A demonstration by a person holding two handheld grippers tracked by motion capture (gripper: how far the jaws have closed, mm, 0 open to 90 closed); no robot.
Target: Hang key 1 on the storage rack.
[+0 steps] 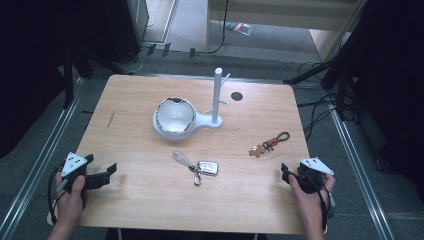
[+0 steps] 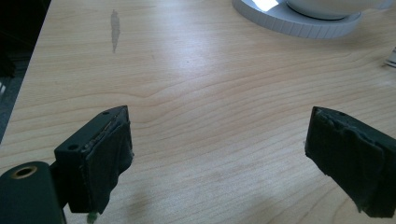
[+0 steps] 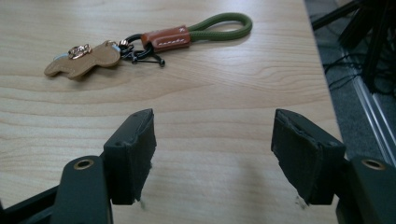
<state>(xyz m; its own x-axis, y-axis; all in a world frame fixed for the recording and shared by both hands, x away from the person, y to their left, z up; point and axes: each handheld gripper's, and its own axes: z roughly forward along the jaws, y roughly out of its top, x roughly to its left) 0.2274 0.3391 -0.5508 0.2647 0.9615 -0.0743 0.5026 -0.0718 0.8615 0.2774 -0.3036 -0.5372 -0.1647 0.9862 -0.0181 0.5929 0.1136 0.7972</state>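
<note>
A white stand [image 1: 216, 97] with a peg pole and a round dish base [image 1: 174, 117] sits mid-table. In front of it lies a car key fob [image 1: 207, 167] on a grey strap. Right of that lies a keychain [image 1: 269, 144] with a green loop, brown leather tab and tan animal tag, seen closer in the right gripper view [image 3: 154, 42]. My left gripper [image 1: 111, 171] rests at the near left corner, open, with bare wood between its jaws [image 2: 217, 154]. At the near right edge my right gripper [image 1: 285, 171] is open and empty [image 3: 212, 154], a short way in front of the keychain.
A small dark round mark [image 1: 236, 96] lies on the wooden table [image 1: 135, 100] behind the stand. A grey streak [image 2: 115, 28] marks the wood at the left. Cables and metal rails run along the floor beside the table's right edge [image 3: 369, 102].
</note>
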